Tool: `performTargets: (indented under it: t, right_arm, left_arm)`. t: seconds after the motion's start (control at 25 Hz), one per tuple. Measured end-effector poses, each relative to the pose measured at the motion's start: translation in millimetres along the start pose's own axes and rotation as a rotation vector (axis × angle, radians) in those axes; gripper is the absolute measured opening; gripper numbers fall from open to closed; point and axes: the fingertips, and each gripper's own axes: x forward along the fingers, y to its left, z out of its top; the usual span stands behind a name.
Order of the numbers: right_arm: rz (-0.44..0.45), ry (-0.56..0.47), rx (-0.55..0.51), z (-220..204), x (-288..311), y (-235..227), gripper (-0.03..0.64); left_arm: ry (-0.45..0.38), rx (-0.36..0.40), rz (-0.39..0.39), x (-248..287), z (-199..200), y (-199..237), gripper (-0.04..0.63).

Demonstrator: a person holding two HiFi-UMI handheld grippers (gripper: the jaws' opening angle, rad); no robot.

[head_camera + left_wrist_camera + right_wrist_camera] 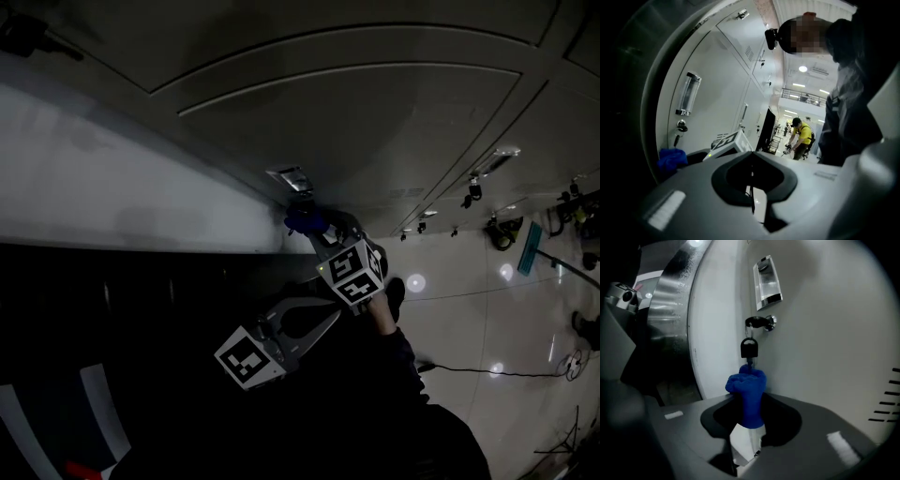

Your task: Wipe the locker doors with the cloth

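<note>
Person in yellow top (802, 136) in bkgd, black cable (487, 371) on glossy floor (469, 309)

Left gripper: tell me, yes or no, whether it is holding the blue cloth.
No: the left gripper has its jaws shut together on nothing, while the blue cloth is clamped in the right gripper.

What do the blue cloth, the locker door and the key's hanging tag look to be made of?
Blue cloth: soft fabric, probably microfibre; it bunches in folds, matte. Locker door: likely painted sheet metal; smooth, pale, even satin sheen, louvre slots. Key tag: seemingly black plastic, dull; too small for certainty.
</note>
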Motion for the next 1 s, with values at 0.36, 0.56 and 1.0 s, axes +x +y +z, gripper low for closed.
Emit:
performTargets:
  t: [0.36,0.56,1.0]
  right_arm:
    - [-0.058,0.015,0.020,-9,-8,-19,0.118]
    - [-0.144,0.029,0.069,-30,-43,-56,0.118]
    - [-0.271,0.036,0.180,-76,-130,-144,0.120]
  left_arm:
    - [-0.008,-0.015,-0.002,-1,2,2,0.000]
    - [0.000,-0.010,-0.052,24,5,-14,0.000]
    - [-0.010,-0.039,-0.096,94,20,-47,0.000]
